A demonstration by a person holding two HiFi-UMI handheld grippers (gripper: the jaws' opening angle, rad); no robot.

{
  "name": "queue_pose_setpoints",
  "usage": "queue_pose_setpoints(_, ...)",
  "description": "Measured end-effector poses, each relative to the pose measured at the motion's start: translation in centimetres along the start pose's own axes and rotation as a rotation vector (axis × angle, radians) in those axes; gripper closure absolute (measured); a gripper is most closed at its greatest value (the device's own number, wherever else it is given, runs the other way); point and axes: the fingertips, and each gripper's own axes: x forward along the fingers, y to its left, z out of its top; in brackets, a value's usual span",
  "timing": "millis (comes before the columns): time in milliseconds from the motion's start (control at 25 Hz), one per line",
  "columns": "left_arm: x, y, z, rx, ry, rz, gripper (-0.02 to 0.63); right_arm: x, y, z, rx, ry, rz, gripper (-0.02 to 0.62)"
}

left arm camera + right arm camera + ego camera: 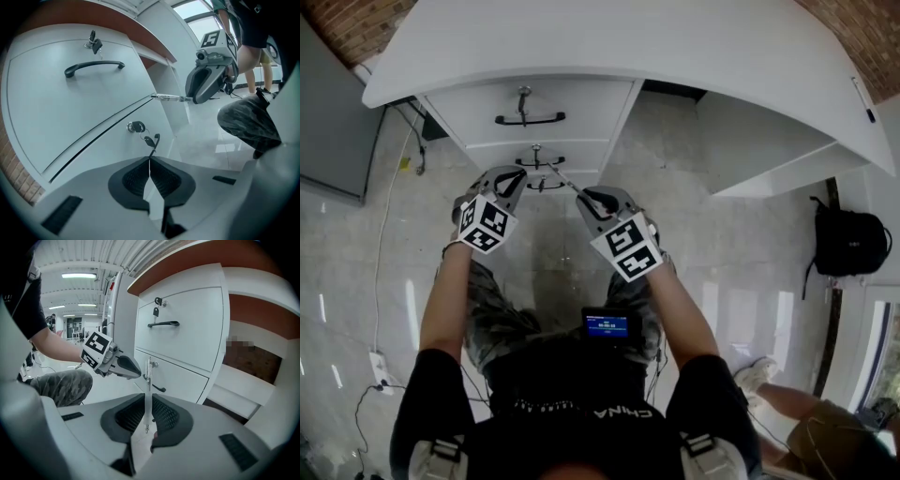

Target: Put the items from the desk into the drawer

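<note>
The right tongs (146, 399) are clamped on a thin silver rod (147, 378), which sticks out past their tips toward the closed lower drawer (187, 376). The rod's far end lies near that drawer's lock (153, 364); whether it touches the front cannot be told. The left tongs (150, 161) are pressed together with nothing between them, and their tips are just beside the rod and close to the same drawer front, below the hanging key (151, 140). Both grippers are low in front of the drawers, under the white worktop (675, 47).
</note>
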Motion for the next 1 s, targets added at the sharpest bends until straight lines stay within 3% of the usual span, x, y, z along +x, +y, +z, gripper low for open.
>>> queue_pose_setpoints(240, 0.8, 0.0, -0.1, 0.047, 0.05, -0.034, 0.588, 0.0, 0.2, -0.2, -0.005, 0.002, 0.012, 0.541)
queue_pose_setpoints(440, 2.0, -0.5, 0.1, 0.161, 0.155, -0.08, 0.517, -0.5, 0.2, -0.4, -0.011, 0.006, 0.015, 0.541)
queue_pose_setpoints(1000, 4.4, -1.1, -0.8, 0.447, 0.391, -0.108, 0.517, -1.4, 0.1, 0.5, -0.037, 0.008, 0.018, 0.541)
